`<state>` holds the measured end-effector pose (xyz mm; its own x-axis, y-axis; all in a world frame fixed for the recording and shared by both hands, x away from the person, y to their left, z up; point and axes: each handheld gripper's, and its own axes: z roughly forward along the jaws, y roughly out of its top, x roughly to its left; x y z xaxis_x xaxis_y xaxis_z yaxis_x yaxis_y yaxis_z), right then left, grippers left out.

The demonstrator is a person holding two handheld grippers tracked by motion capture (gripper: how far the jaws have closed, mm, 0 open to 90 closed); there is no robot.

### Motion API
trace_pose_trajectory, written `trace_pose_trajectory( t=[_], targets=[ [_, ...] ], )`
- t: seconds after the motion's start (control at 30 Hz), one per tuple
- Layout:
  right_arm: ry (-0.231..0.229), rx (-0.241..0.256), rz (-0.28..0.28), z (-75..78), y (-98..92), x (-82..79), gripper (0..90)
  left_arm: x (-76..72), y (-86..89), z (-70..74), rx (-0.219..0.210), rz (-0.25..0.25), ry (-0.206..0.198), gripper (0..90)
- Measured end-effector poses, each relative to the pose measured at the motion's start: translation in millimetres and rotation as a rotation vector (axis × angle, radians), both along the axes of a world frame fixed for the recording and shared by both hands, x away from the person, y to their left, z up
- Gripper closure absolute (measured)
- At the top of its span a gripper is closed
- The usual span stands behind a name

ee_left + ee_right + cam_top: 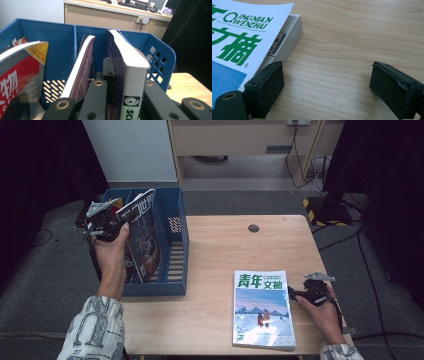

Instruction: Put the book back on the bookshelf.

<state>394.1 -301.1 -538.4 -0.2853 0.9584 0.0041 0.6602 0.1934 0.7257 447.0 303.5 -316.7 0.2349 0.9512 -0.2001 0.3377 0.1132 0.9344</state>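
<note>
A dark-covered magazine (142,237) stands upright in the blue file rack (175,240) at the table's left, and my left gripper (115,223) is shut on its top edge. In the left gripper view the jaws clamp this magazine (131,75) by its white page edge, inside the rack (57,37). A magazine with green characters and a snowy picture (262,307) lies flat near the table's front right. My right gripper (293,293) rests open on the table just right of it. The right gripper view shows its left jaw beside the magazine (242,37), with nothing between the jaws of the gripper (327,87).
A red-and-white magazine (81,70) leans in the rack's middle slot, and a red-covered one (17,75) stands at the left. The wooden table (225,250) has a cable hole (254,228) at the back. Cables and a stand base (330,210) lie on the floor to the right.
</note>
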Motion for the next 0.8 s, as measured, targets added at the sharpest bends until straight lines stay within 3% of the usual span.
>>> trace_pose_trajectory(
  t=[0.33, 0.47, 0.53, 0.6, 0.8],
  targets=[
    [0.000, 0.000, 0.001, 0.0, 0.0, 0.0, 12.0, -2.9, -1.2, -7.5, 0.016, -0.005, 0.002, 82.0],
    [0.001, 0.000, 0.000, 0.0, 0.0, 0.0, 12.0, -4.2, -2.7, -12.5, 0.048, 0.004, 0.044, 81.9],
    [0.000, 0.000, 0.001, 0.0, 0.0, 0.0, 12.0, -6.2, -2.5, -14.7, 0.038, 0.006, 0.043, 81.7],
    [0.000, 0.000, 0.001, 0.0, 0.0, 0.0, 12.0, -8.3, -2.8, -14.4, 0.056, 0.010, 0.049, 81.7],
    [0.000, 0.000, 0.000, 0.0, 0.0, 0.0, 12.0, -13.8, -1.0, -12.2, 0.074, 0.003, 0.096, 81.1]
  ],
)
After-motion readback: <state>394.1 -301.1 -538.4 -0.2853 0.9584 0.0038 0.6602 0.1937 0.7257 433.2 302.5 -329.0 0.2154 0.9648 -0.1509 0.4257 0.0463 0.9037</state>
